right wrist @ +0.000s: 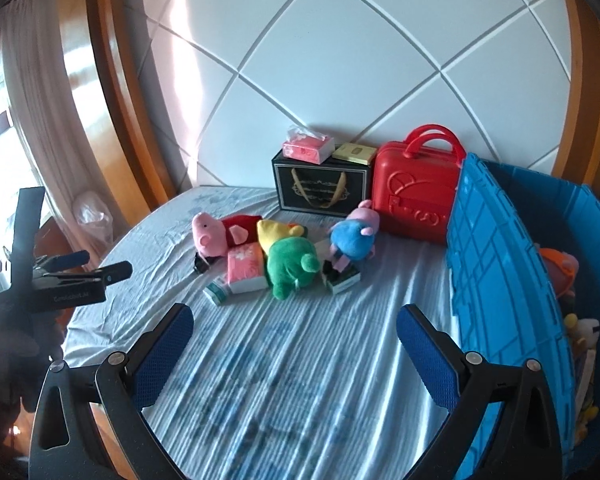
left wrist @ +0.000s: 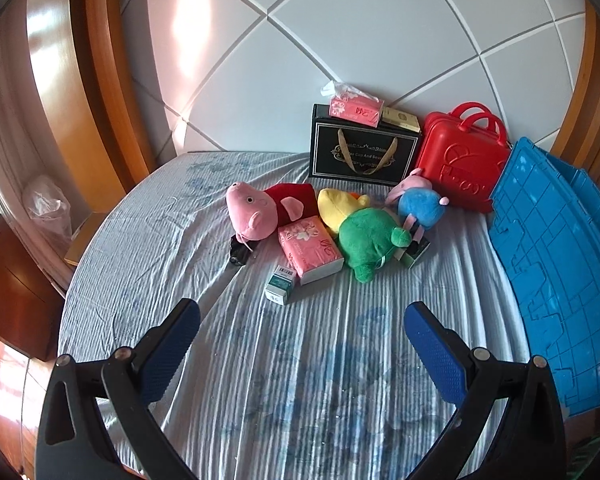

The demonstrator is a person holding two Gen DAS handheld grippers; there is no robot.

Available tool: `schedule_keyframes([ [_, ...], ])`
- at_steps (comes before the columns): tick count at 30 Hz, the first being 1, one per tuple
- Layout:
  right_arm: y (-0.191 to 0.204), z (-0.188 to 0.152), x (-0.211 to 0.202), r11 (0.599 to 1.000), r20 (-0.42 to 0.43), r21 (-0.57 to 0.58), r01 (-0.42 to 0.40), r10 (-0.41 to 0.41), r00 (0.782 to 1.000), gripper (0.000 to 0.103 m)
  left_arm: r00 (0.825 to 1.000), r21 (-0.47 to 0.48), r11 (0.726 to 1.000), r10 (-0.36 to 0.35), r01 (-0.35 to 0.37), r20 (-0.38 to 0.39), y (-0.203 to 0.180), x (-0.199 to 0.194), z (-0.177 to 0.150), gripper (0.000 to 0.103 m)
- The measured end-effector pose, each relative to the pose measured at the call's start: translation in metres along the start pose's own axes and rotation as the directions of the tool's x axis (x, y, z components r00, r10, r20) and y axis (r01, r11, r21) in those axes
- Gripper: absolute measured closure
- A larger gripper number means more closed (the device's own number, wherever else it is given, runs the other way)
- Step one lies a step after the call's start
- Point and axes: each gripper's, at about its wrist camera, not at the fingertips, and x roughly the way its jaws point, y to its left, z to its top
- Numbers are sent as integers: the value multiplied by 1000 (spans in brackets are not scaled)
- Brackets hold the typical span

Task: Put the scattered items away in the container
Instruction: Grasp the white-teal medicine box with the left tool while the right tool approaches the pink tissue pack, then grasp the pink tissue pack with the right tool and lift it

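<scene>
Toys: green plush (left wrist: 370,242), pink pig (left wrist: 249,211), blue pig (left wrist: 419,205) heaped mid-bed; probably soft, light; pinch body bulk.
Packs: tissue pack (left wrist: 309,249), small box (left wrist: 280,285); likely light, squashy; grip across narrow sides.
Bin: blue crate (right wrist: 500,280) right of the heap, some toys inside.
Tools: left gripper (left wrist: 302,318), right gripper (right wrist: 294,320) both spread, empty.

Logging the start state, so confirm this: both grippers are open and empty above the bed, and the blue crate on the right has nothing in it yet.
Not quite. Both the left gripper and the right gripper are open and empty above the bed, but the right wrist view shows toys already inside the blue crate.
</scene>
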Motion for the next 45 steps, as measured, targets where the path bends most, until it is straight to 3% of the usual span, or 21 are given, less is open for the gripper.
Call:
schedule_keyframes([
  [9, 48, 2, 88, 999, -43, -34, 11, -12, 999, 0, 999, 68, 997, -35, 36, -26, 36, 92, -24, 0],
  [17, 81, 2, 206, 996, -144, -78, 38, -49, 988, 0, 997, 184, 980, -77, 79, -16, 38, 191, -32, 2],
  [24, 92, -3, 281, 988, -208, -125, 93, -117, 971, 0, 983, 186, 968, -154, 170, -99, 44, 285, -39, 22],
  [27, 96, -6, 307, 984, -221, -143, 108, -138, 965, 0, 974, 190, 958, -195, 215, -118, 41, 310, -40, 36],
  [30, 102, -8, 332, 981, -233, -160, 107, -143, 962, 0, 969, 198, 952, -210, 233, -127, 42, 323, -46, 67],
  [41, 140, -4, 425, 977, -276, -210, 39, -97, 956, 0, 971, 151, 961, -220, 233, -98, 76, 304, -72, 67],
  [45, 150, 0, 462, 965, -313, -258, 53, -135, 940, 0, 972, 138, 964, -216, 228, -93, 81, 300, -77, 67],
])
